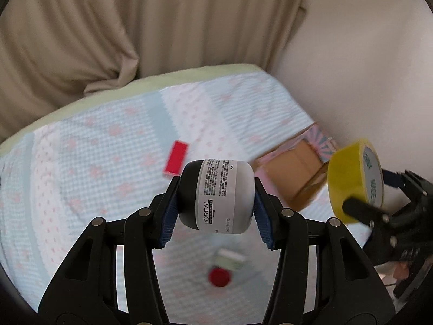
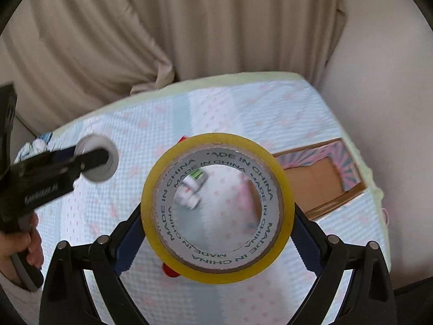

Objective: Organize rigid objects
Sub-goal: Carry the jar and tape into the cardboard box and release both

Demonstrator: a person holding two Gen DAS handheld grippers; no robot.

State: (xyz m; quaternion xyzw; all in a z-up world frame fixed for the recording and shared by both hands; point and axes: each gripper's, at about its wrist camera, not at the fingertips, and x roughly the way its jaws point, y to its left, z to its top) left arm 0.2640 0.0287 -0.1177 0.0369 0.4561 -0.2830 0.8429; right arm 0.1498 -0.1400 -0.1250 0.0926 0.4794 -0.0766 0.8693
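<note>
I am holding my left tongs (image 1: 216,197) above the bed (image 1: 81,162), and they are gripping a jar (image 1: 216,196) sideways between the blue pads (image 1: 169,216), its dark lid to the left and its white printed label facing me. Left of the jar and farther off, a red card (image 1: 176,158) is lying flat on the patterned quilt. Below the jar, near me, a small bottle (image 1: 224,266) with a red cap is lying on the quilt, blurred. To the right, at the bed's right edge by the wall (image 1: 365,67), an open cardboard box (image 1: 297,170) is sitting with its brown inside showing.

Farther right, my right tongs (image 2: 217,216) are gripping a roll of yellow tape (image 2: 217,207) by its outer sides, held in the air with its hole facing the camera. Through the hole I am seeing another small bottle (image 2: 192,189) lying on the quilt, too blurred to read. In the right wrist view the box (image 2: 319,184) is lying to the right of the tape, and my left hand (image 2: 19,243) is showing at the far left around its handle. A beige curtain (image 1: 108,27) is hanging beyond the bed.
</note>
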